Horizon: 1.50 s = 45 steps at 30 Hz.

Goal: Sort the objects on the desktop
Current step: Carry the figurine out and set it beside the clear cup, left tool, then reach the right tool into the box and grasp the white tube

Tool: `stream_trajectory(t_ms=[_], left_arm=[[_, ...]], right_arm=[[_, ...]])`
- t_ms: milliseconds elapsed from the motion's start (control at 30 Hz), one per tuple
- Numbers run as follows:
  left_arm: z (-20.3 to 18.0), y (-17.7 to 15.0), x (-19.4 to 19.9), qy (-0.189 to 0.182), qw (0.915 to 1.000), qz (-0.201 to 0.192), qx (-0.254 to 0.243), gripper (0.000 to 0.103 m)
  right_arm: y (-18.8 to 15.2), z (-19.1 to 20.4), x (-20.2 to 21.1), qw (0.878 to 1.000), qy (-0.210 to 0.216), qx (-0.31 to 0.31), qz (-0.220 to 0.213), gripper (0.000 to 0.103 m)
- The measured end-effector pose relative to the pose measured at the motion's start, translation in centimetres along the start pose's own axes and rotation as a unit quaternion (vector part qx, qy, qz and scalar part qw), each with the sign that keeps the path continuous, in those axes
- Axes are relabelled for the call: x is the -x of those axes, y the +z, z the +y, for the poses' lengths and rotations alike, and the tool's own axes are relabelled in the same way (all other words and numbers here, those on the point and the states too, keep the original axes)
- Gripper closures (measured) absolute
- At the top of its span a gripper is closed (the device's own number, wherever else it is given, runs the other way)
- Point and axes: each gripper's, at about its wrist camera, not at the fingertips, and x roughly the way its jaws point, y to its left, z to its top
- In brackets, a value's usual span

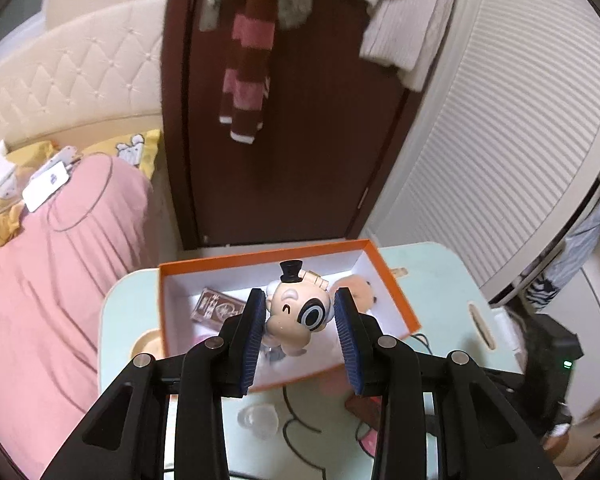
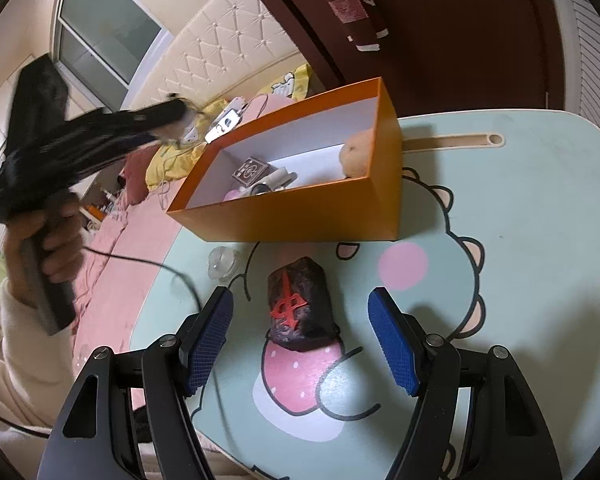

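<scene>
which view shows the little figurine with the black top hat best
The left wrist view: the cream cartoon figurine with the black top hat sits centred and sharp, clamped between the left gripper fingers above the orange cardboard box. The right wrist view shows only a blurred pale scrap of it at that gripper's tip.

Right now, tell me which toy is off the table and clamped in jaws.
The top-hatted cartoon figurine, gripped by the left gripper above the orange box; the plush lies inside.
</scene>
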Motion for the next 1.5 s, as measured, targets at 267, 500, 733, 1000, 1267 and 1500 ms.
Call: stream_trajectory(t_ms=[267,500,733,1000,1267,1500], left_arm=[[1.7,-5.8,0.0,0.016,0.9991,0.021,0.034,0.069],[4.1,-11.5,-3.0,0.068,0.9926,0.054,0.085,0.069],[3.3,-13.4,-4.6,0.088,0.9925,0.060,0.059,0.069],[2.7,-14.5,-4.9,0.101,0.9934,0.020,0.052,0.031],[1.7,-15.3,-2.9,0.121,0.9895,-0.072,0.032,0.004],[2.8,-15.3,-4.2,0.121,0.9898,-0.032,0.067,0.003]], right_arm=[[-0.6,1.1,-0.6,1.000,-0.003,0.017,0.012,0.032],[-0.9,1.3,-1.2,1.000,-0.003,0.020,0.023,0.032],[-1.1,1.8,-1.6,0.999,-0.007,0.031,0.032,0.032],[-1.3,1.9,-1.4,0.999,-0.018,0.029,0.032,0.032],[-1.2,2.8,-1.1,0.998,-0.032,0.042,0.025,0.032],[0.6,4.7,-0.8,0.997,-0.018,0.072,0.025,0.032]])
